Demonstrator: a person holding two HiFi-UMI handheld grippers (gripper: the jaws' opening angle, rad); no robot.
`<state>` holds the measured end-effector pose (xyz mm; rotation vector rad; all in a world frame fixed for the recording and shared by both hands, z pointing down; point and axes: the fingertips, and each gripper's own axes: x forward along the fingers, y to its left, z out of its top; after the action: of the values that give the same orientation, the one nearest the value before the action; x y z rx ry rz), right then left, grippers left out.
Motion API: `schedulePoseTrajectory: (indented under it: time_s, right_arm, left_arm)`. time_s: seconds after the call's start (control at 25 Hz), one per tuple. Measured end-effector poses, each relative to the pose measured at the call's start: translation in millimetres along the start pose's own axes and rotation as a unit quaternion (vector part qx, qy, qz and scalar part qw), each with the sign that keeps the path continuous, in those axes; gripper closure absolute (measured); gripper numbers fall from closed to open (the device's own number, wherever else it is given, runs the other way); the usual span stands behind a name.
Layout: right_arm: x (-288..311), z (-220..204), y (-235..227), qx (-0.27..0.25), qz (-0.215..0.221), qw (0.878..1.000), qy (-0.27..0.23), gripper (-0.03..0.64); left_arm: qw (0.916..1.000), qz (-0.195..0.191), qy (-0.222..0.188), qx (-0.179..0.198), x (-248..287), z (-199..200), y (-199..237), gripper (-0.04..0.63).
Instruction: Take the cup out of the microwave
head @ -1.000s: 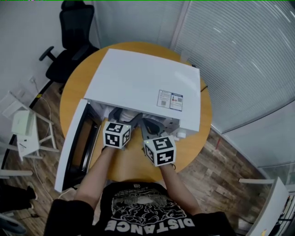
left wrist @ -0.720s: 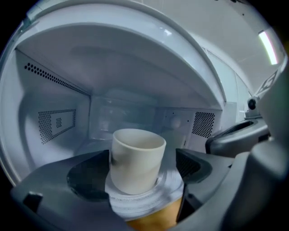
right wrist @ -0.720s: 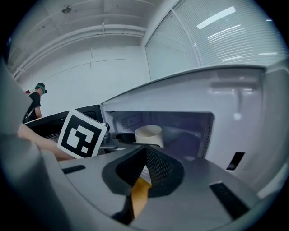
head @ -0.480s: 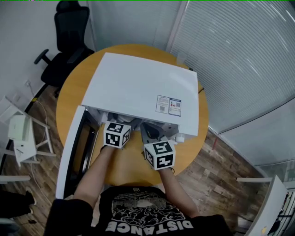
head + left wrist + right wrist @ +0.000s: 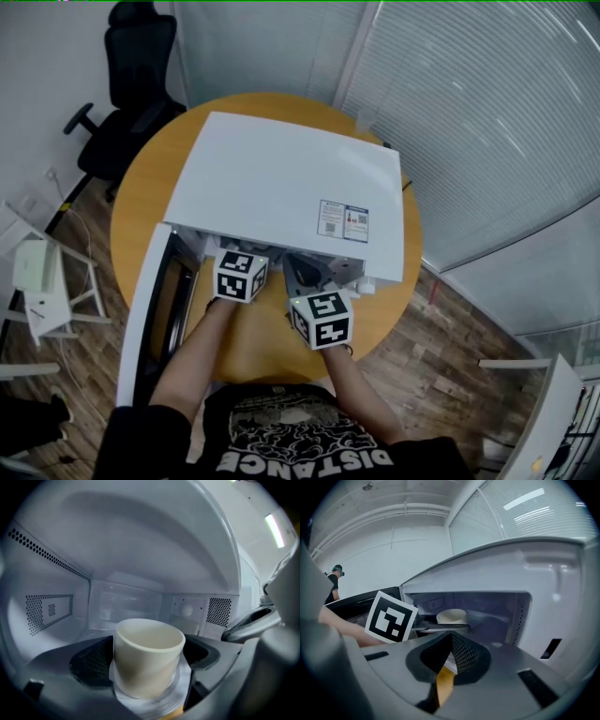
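Two hand-held grippers are at the mouth of a white microwave [image 5: 291, 187] that sits on a round orange worktop [image 5: 253, 342], with its door [image 5: 141, 319] swung wide to the left. The left hand-held gripper [image 5: 146, 665] reaches into the cavity; its jaws have just been opening and stand wide, one dark pad on each side of the cup [image 5: 149, 641], close to its wall but not visibly squeezing it. The cup is cream, upright and empty as far as I can see into it, and it stands on the glass turntable [image 5: 180, 686] inside the microwave, roughly mid-floor, in front of the back wall with its perforated vents. The right hand-held gripper [image 5: 449, 656] waits just outside the opening, to the right of the left one, jaws drawn together with nothing in them; only a sliver of orange worktop shows beneath the pads. From its side the cup appears deeper in the cavity, behind one jaw of the left hand-held gripper. A sticker [image 5: 343, 220] sits near the front right corner of the microwave's top. Beyond the worktop a black chair [image 5: 131, 84] stands by the wall, and blinds [image 5: 487, 112] cover the glass on the right.
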<state>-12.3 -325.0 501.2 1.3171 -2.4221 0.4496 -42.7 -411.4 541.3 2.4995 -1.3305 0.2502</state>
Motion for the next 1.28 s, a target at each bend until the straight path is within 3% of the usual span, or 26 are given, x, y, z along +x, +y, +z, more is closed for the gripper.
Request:
schedulePoseTrajectory:
  time_s: [0.64, 1.28]
  right_arm:
    - [1.3, -4.2, -4.6, -0.008, -0.006, 1.0, 0.012, 0.601]
    - [-4.2, -3.3, -4.1, -0.004, 0.0, 1.0, 0.005, 0.601]
  left_arm:
    - [0.9994, 0.014, 0.004, 0.031, 12.0, 1.4, 5.3, 0.147]
    - [0.9992, 0.024, 0.004, 0.033, 7.1, 1.6, 4.3, 0.152]
